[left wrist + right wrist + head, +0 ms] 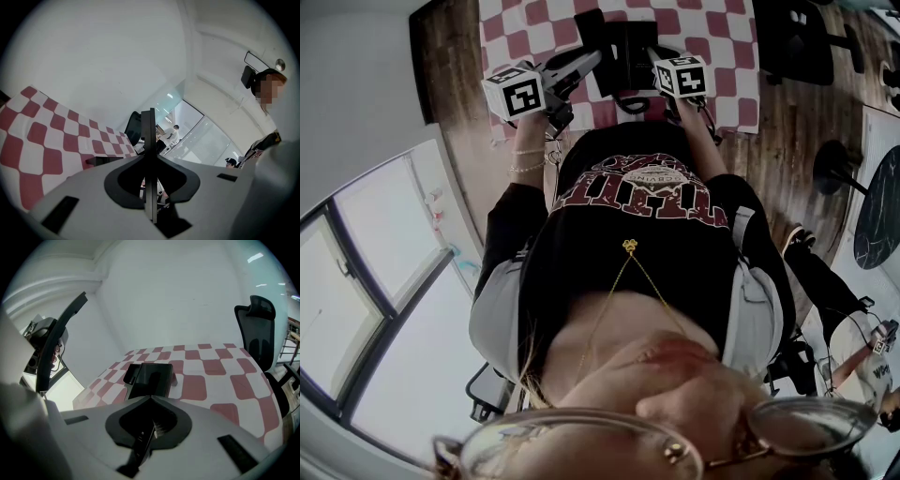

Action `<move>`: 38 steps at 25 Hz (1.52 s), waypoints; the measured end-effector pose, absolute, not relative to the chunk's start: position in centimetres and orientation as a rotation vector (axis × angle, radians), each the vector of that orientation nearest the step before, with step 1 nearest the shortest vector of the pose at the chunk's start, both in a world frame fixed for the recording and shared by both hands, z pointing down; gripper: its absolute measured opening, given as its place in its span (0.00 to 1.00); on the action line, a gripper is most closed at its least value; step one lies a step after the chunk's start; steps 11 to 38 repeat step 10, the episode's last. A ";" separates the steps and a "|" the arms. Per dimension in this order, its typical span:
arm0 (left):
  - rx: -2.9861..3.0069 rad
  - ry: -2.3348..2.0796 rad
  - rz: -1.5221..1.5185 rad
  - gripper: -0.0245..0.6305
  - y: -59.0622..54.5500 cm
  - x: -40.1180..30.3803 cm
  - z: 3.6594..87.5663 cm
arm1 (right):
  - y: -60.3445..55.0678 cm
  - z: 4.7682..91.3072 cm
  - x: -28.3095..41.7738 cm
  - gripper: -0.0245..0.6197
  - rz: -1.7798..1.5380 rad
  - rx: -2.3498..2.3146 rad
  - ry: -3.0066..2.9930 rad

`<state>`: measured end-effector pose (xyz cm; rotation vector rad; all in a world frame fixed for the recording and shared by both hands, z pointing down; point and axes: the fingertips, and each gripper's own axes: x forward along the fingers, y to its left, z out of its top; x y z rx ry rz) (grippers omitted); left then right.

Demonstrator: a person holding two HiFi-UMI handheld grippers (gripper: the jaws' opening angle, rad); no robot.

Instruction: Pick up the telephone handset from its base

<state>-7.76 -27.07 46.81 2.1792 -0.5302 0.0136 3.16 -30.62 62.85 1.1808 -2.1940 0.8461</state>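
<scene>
Handset [131,373] seemingly seated on its base [153,379] (dark, hard to read), mid-tabletop [211,366] | left gripper [592,60], right gripper [656,54] nearby; both pairs of fingers closed, empty | handset in neither grip

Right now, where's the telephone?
The telephone sits on the checkered cloth, straight ahead in the right gripper view and left of the office chair; in the head view it's top centre.

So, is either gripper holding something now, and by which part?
Nothing is held. The handset lies on its base; the left gripper and right gripper are both empty.
</scene>
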 end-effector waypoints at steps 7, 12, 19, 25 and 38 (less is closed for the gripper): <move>2.179 -0.532 0.013 0.16 -26.8 -7.9 46.5 | -30.4 62.5 3.1 0.07 0.850 1.182 -2.193; 2.178 -0.534 0.012 0.16 -27.0 -7.9 46.8 | -30.5 62.8 3.2 0.07 0.849 1.182 -2.190; 2.178 -0.534 0.012 0.16 -27.0 -7.9 46.8 | -30.5 62.8 3.2 0.07 0.849 1.182 -2.190; 2.178 -0.534 0.012 0.16 -27.0 -7.9 46.8 | -30.5 62.8 3.2 0.07 0.849 1.182 -2.190; 2.178 -0.534 0.012 0.16 -27.0 -7.9 46.8 | -30.5 62.8 3.2 0.07 0.849 1.182 -2.190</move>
